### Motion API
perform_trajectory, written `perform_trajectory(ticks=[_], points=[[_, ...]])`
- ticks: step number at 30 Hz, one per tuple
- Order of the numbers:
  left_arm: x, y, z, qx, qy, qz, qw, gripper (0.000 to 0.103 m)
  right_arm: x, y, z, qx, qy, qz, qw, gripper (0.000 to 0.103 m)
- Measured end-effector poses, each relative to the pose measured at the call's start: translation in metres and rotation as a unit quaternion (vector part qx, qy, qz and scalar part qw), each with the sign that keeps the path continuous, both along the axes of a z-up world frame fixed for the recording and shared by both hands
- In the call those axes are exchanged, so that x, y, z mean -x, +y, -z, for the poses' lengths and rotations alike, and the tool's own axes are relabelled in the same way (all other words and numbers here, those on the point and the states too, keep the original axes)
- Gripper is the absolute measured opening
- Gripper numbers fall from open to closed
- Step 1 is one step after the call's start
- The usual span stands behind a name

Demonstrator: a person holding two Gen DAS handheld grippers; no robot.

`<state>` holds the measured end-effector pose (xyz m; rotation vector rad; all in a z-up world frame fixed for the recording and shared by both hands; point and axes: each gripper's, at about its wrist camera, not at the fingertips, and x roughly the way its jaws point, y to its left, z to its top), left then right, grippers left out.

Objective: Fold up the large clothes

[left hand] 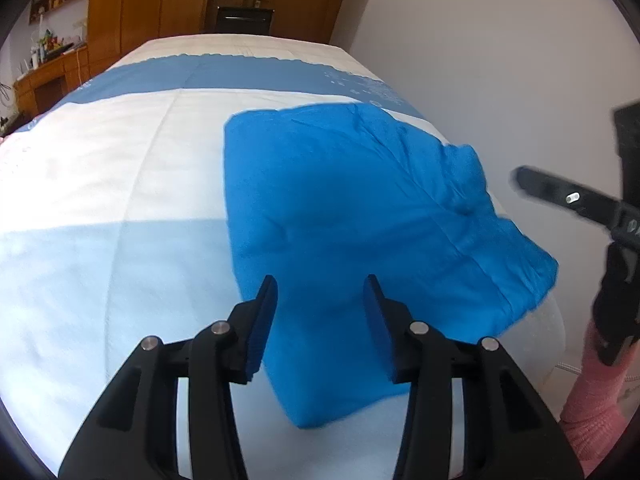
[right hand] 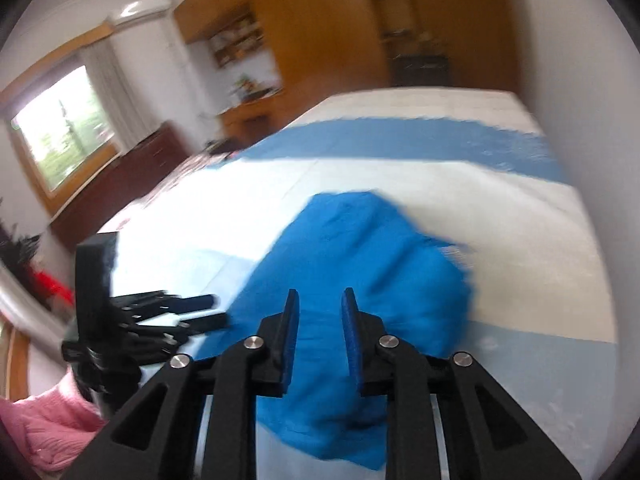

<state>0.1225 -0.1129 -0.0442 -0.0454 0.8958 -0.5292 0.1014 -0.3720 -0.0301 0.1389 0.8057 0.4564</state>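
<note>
On the far left of the left wrist view we see a wooden dresser and wardrobe beyond the bed, whose cover is white with blue bands. Moving right, our left claw hovers over the near end of the garment, its jaws set wide apart with nothing between them; blue cloth shows in the gap, but we cannot tell whether the tips touch it. The garment is a bright blue piece lying on the right half of the bed, close to the edge by the wall. It already looks folded into a thick, rough rectangle, with a lumpy ridge along its right side. Farther right, the right claw shows as a dark blur off the bed's edge.

In the right wrist view the left claw sits low at left, then our right claw hangs above the garment, jaws moderately parted and empty. The picture is blurred, so finer detail is lost.

We judge that we are between folds: neither claw has a grip. The next move likely calls for pinching both corners of one short end and carrying it over.

The garment's long axis runs from its near corner away toward the far right, slanting toward the wall.
</note>
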Motion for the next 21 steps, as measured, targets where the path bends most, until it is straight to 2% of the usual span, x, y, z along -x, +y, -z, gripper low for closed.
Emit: perform_trajectory(ticks=[3,5,7,10,12,17,21], points=[[0.008,-0.003,0.005,-0.012,-0.016,0.004,0.9998,0.043,-0.005,0.008,0.025,0.014,0.023,-0.006,1.0,0.014],[0.007,-0.005,0.01,-0.01,-0.009,0.01,0.9999,0.043,-0.002,0.004,0.043,0.013,0.035,0.001,0.999,0.011],[0.009,-0.006,0.014,-0.006,-0.003,0.019,0.9998,0.044,0.007,-0.007,0.062,-0.002,0.046,0.012,0.999,0.006],[0.015,-0.014,0.02,-0.022,-0.014,0.026,0.9993,0.044,0.013,-0.017,0.082,-0.026,0.057,0.031,0.998,0.001],[0.02,-0.019,0.027,-0.035,-0.022,0.028,0.9988,0.044,0.019,-0.026,0.097,-0.029,0.051,0.039,0.997,0.0],[0.025,-0.015,0.043,-0.031,-0.019,0.025,0.999,0.045,0.022,-0.034,0.12,-0.076,0.042,0.049,0.995,0.0],[0.027,-0.017,0.046,-0.028,-0.026,0.017,0.9991,0.045,0.026,-0.034,0.125,-0.064,0.022,0.054,0.996,0.0]])
